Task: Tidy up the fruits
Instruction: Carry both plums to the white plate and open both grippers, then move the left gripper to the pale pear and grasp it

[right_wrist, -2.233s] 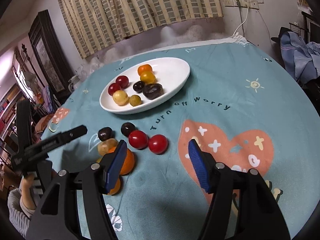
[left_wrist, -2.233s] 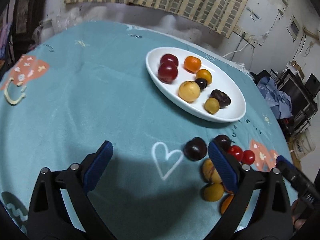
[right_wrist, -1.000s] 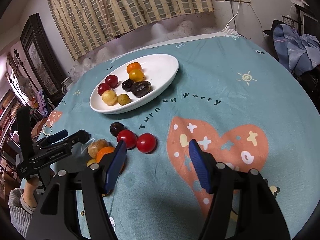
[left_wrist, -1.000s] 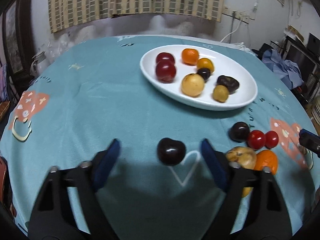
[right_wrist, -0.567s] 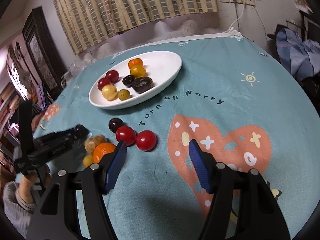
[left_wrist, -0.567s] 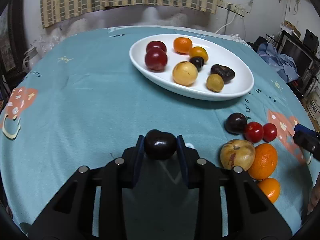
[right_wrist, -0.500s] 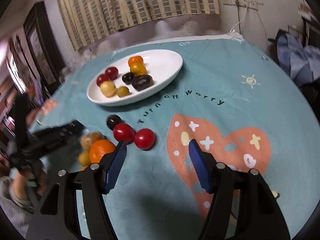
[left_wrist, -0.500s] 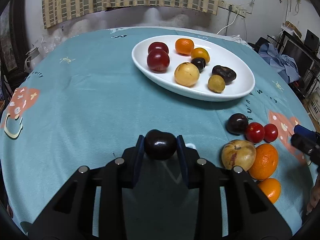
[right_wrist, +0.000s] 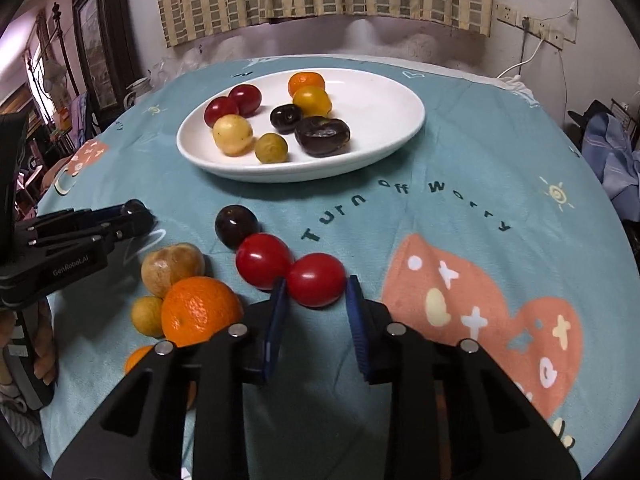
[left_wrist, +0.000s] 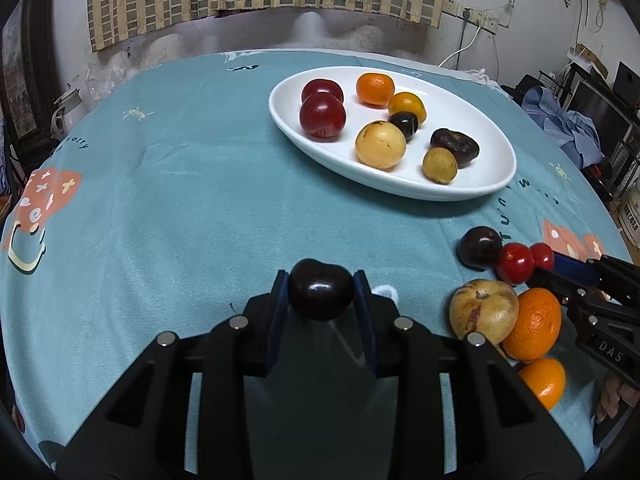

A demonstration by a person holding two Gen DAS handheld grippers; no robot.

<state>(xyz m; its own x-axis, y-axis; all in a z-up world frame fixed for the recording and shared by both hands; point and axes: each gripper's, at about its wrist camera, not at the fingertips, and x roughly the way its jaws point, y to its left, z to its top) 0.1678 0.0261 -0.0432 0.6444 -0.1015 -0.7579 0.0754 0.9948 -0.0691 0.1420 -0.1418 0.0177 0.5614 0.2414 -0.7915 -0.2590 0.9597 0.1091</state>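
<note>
Since a second ago my left gripper (left_wrist: 321,290) has closed on the dark plum (left_wrist: 320,294), now pinched between its blue pads above the teal tablecloth (left_wrist: 160,216). My right gripper (right_wrist: 316,292) has narrowed around a red tomato (right_wrist: 316,279), pads at its sides; I cannot tell whether they touch it. Just left of it lie a second tomato (right_wrist: 263,261), an orange (right_wrist: 198,314) and a tan fruit (right_wrist: 173,268). Farther ahead, the white oval plate (right_wrist: 384,120) carries eight fruits.
</note>
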